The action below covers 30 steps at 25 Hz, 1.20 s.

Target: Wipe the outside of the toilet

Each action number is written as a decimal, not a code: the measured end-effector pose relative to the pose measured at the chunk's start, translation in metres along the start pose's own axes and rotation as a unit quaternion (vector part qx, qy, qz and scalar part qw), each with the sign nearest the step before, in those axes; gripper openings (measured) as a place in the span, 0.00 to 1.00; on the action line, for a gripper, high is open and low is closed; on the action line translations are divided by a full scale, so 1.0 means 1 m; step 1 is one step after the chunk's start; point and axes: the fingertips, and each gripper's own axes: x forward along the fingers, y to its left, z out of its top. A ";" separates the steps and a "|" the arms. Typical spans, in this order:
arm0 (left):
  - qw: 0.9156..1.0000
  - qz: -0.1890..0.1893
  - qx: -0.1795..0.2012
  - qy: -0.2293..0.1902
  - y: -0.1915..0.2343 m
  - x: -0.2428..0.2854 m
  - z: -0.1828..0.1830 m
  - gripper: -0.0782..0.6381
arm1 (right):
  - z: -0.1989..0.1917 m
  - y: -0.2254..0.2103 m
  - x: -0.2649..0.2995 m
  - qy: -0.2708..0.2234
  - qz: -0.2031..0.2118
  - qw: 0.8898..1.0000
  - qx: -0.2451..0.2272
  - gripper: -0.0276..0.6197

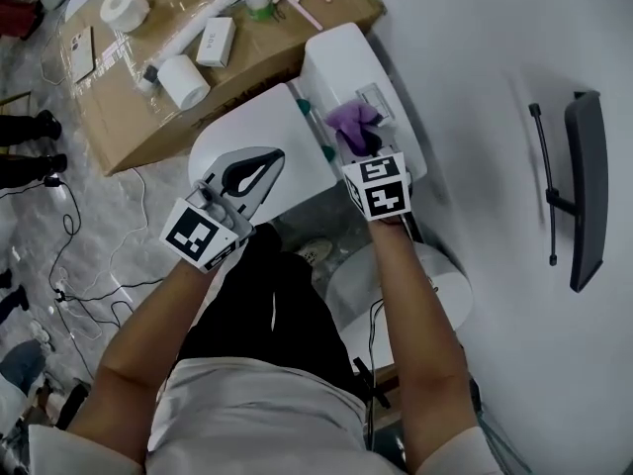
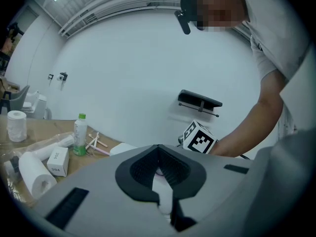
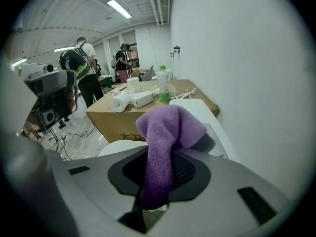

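The smooth white toilet stands against the wall with its lid down, beside a cardboard box. The left gripper hangs over the lid, its jaws together and empty. The right gripper, over the tank, is clamped on a fuzzy purple cloth. Only the right gripper view shows the cloth drooping between the jaws.

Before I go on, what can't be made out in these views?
- Head view: bowl sides of the toilet, hidden under the lid and the person's legs.
- Right gripper view: whether the purple cloth in the right tongs touches the tank; the cloth covers that spot.
- Left gripper view: label print on the bottle, too small.
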 end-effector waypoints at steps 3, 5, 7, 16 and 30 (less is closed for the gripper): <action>1.000 -0.005 -0.003 0.001 0.011 0.002 0.003 0.12 | 0.009 0.009 0.017 0.008 0.008 1.000 -0.006 0.18; 1.000 -0.009 -0.003 0.000 0.021 0.004 0.007 0.12 | 0.023 0.008 0.031 0.012 0.012 1.000 -0.013 0.18; 1.000 -0.011 -0.002 -0.001 0.031 0.005 0.011 0.12 | 0.042 0.004 0.043 0.011 0.013 1.000 -0.004 0.18; 1.000 -0.011 -0.006 0.001 0.062 0.006 0.019 0.12 | 0.102 -0.013 0.089 0.027 0.017 0.999 0.008 0.18; 0.999 0.039 -0.008 -0.003 0.079 0.029 0.040 0.12 | 0.133 -0.064 0.107 0.055 0.024 0.998 0.011 0.18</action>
